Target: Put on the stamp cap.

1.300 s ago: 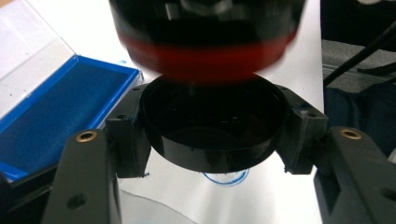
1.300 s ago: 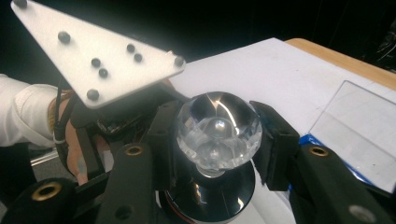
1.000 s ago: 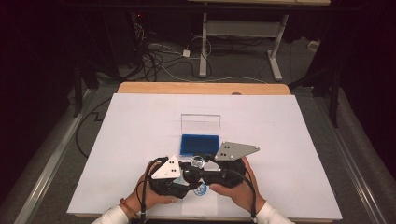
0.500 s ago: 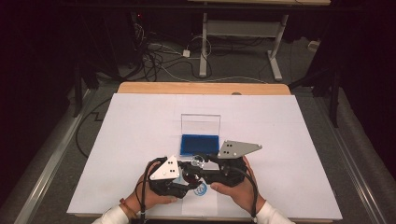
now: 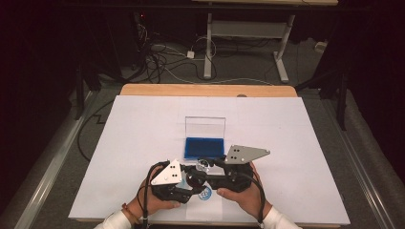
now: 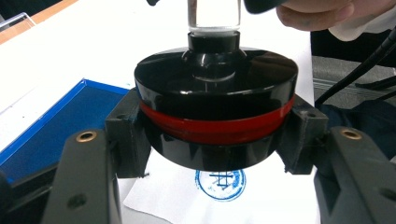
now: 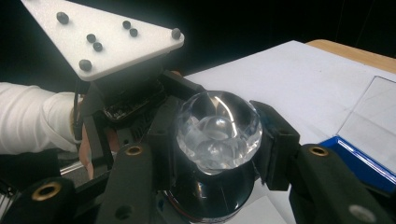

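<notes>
A round stamp [image 5: 199, 172] with a black base, a red band and a clear faceted knob is held between both grippers just above the table's near edge. My left gripper [image 6: 215, 135] is shut on the black base [image 6: 217, 84]. My right gripper [image 7: 219, 140] is shut on the clear knob [image 7: 217, 128]. In the high view the left gripper [image 5: 190, 180] and right gripper [image 5: 211, 168] meet nose to nose. A round blue stamp print [image 6: 220, 184] shows on the paper right below the stamp.
A blue ink pad [image 5: 204, 147] lies just beyond the grippers, its clear lid [image 5: 205, 126] standing open behind it. A white sheet [image 5: 143, 143] covers the wooden table [image 5: 205, 89]. Cables and a desk frame lie on the floor past the far edge.
</notes>
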The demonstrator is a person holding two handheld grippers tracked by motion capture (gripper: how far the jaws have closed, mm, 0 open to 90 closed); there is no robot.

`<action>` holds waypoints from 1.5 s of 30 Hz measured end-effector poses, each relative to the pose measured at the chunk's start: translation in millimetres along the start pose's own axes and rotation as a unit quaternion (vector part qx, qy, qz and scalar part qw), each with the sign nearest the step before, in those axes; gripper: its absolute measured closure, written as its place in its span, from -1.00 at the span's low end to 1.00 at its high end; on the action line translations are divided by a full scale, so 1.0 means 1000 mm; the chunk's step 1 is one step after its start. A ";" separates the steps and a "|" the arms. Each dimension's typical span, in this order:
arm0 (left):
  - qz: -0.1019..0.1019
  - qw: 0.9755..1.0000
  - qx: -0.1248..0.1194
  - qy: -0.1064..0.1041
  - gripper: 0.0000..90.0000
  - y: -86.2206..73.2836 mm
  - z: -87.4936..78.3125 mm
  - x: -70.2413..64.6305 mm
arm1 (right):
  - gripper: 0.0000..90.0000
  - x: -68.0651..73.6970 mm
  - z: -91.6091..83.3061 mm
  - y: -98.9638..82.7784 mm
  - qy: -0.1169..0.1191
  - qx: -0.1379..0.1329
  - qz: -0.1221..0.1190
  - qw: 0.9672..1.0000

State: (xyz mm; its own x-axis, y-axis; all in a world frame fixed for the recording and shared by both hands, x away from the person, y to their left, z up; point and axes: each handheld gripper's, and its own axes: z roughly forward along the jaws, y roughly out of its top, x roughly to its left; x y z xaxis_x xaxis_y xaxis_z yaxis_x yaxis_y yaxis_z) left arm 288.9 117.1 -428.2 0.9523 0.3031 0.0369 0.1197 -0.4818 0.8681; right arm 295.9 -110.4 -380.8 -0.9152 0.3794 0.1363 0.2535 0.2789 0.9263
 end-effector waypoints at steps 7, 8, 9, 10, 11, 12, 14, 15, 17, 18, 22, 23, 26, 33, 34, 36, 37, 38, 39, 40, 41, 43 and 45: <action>-0.003 1.000 0.004 0.008 -0.19 0.000 -0.002 0.002 | 0.27 0.002 -0.001 -0.001 -0.009 0.004 -0.016 1.000; -0.001 1.000 0.007 0.008 -0.19 0.000 -0.003 0.002 | 0.27 0.003 0.000 -0.001 -0.010 0.005 -0.019 1.000; 0.002 1.000 0.009 0.011 -0.19 0.000 -0.003 0.002 | 0.27 0.003 0.000 -0.002 -0.009 0.006 -0.018 1.000; 0.001 1.000 0.011 0.011 -0.19 0.000 -0.002 0.002 | 0.27 0.002 0.000 -0.002 -0.008 0.007 -0.017 1.000; 0.001 1.000 0.012 0.009 -0.19 0.000 -0.002 0.002 | 0.27 0.002 0.000 -0.002 -0.008 0.007 -0.017 1.000; 0.006 1.000 0.016 0.014 -0.19 0.000 -0.002 0.002 | 0.27 0.002 0.001 -0.003 -0.007 0.008 -0.016 1.000; 0.019 0.999 0.025 0.018 -0.19 0.001 -0.002 0.000 | 0.27 0.003 0.002 -0.003 -0.008 0.013 -0.023 1.000; 0.023 0.999 0.028 0.021 -0.19 0.001 -0.002 -0.001 | 0.27 0.004 0.003 -0.003 -0.007 0.015 -0.025 1.000; 0.030 0.999 0.035 0.024 -0.20 0.001 -0.001 -0.002 | 0.27 0.005 0.004 -0.004 -0.009 0.020 -0.029 0.999; 0.030 0.999 0.035 0.024 -0.20 0.001 -0.001 -0.002 | 0.27 0.006 0.005 -0.004 -0.007 0.021 -0.029 0.999; 0.036 0.998 0.040 0.027 -0.20 0.000 -0.001 -0.001 | 0.27 0.005 0.006 -0.006 -0.009 0.023 -0.025 0.999; 0.035 0.998 0.041 0.027 -0.20 -0.001 -0.001 0.000 | 0.27 0.004 0.006 -0.006 -0.009 0.024 -0.025 0.999; 0.032 0.999 0.038 0.022 -0.20 -0.002 0.000 0.000 | 0.27 0.004 0.007 -0.006 -0.010 0.025 -0.023 0.999; 0.030 0.999 0.034 0.018 -0.20 -0.004 0.002 0.001 | 0.27 0.005 0.007 -0.006 -0.017 0.031 -0.029 0.999; 0.031 0.999 0.033 0.018 -0.20 -0.004 0.002 0.001 | 0.27 0.006 0.007 -0.006 -0.018 0.031 -0.030 0.999; 0.031 0.999 0.031 0.019 -0.20 -0.004 0.002 0.001 | 0.26 0.005 0.006 -0.006 -0.018 0.031 -0.030 0.999; 0.031 0.999 0.031 0.019 -0.20 -0.004 0.002 0.001 | 0.27 0.005 0.006 -0.005 -0.018 0.031 -0.030 0.999; 0.031 0.999 0.030 0.018 -0.20 -0.005 0.002 0.001 | 0.27 0.005 0.006 -0.005 -0.019 0.032 -0.030 0.999; 0.031 0.999 0.030 0.020 -0.20 -0.005 0.002 0.001 | 0.27 0.006 0.006 -0.006 -0.019 0.032 -0.030 0.999; 0.030 0.999 0.029 0.020 -0.20 -0.005 0.003 0.001 | 0.27 0.006 0.006 -0.006 -0.020 0.032 -0.031 0.999; 0.029 0.999 0.028 0.019 -0.20 -0.005 0.003 0.002 | 0.26 0.006 0.006 -0.006 -0.021 0.033 -0.031 0.999; 0.029 0.999 0.026 0.020 -0.20 -0.006 0.003 0.002 | 0.27 0.005 0.006 -0.006 -0.022 0.033 -0.031 0.999; 0.028 0.999 0.025 0.019 -0.20 -0.006 0.003 0.002 | 0.27 0.005 0.006 -0.006 -0.022 0.033 -0.031 0.999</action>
State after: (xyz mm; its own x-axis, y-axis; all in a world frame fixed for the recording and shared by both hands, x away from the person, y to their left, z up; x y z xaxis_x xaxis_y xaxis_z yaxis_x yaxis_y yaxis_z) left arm 291.2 118.3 -435.2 0.9464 0.3054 0.1050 0.0812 -0.5398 0.8379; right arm 291.7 -104.8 -387.3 -0.9150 0.3985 0.0630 0.2193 0.3604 0.9066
